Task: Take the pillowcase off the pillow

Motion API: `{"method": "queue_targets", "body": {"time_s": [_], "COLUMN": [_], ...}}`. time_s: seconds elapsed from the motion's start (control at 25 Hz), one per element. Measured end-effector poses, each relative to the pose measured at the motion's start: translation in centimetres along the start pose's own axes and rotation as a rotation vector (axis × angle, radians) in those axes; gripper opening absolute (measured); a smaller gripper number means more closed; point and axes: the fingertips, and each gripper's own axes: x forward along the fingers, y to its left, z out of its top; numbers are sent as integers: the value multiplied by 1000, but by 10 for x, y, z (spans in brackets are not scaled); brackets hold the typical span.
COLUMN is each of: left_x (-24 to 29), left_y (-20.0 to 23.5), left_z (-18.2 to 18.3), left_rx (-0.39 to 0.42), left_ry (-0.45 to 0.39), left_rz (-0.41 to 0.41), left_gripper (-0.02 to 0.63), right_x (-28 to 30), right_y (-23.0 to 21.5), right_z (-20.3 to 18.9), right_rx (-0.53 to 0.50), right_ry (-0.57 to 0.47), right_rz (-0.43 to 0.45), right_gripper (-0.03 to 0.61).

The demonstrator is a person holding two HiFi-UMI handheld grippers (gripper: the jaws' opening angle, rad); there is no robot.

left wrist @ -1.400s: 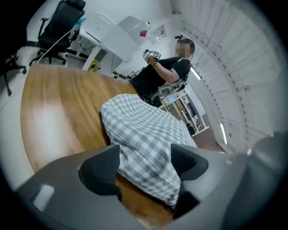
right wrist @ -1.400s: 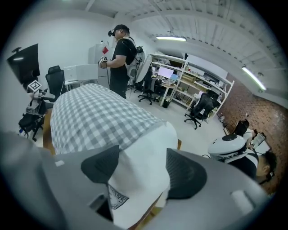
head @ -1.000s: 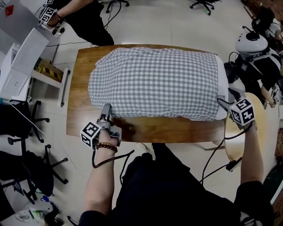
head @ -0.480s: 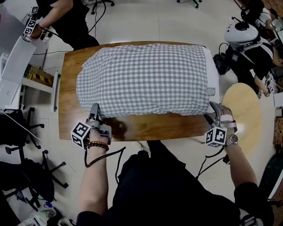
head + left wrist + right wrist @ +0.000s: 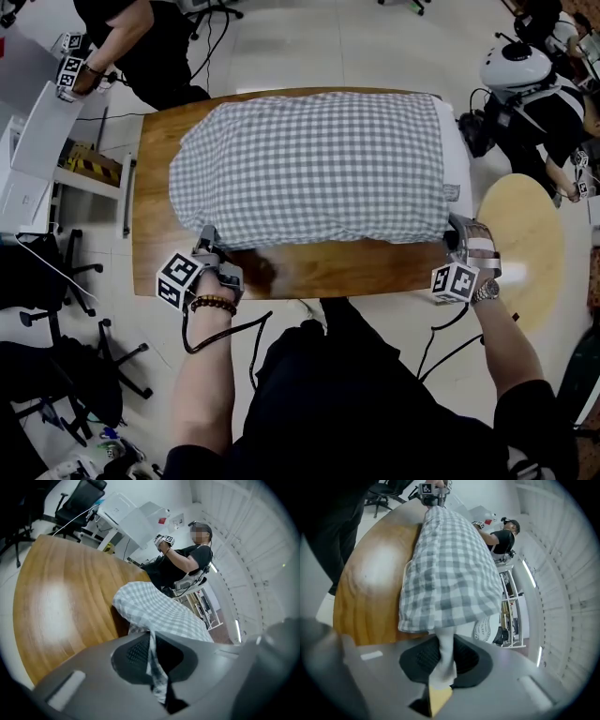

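On the brown wooden desk [image 5: 309, 270] lies the grey-and-white checked fabric pillowcase [image 5: 319, 169], with the white pillow [image 5: 457, 155] showing at its right, open end. The left claw [image 5: 208, 236] has just closed and pinches the case's near-left corner. The right claw [image 5: 456, 225] has just closed on white pillow fabric. Both grips are set and stripping has not begun. The next move is probably to draw the case leftward while the pillow is held.
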Motion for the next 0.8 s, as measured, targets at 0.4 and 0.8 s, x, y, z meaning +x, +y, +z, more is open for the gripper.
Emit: {"method": "queue_targets", "body": {"time_s": [0.4, 0.8], "left_x": [-27, -42], "left_y": [-15, -35], "left_z": [37, 83], "left_rx": [116, 67], "left_ry": [-101, -220], "left_rz": [26, -51], "left_gripper": [5, 5], "right_x": [-15, -24], "right_y": [-39, -67], "right_z": [-17, -41], "right_rx": [125, 197], "right_ry": [19, 23], "right_rz": [-33, -76], "right_gripper": [29, 25]}}
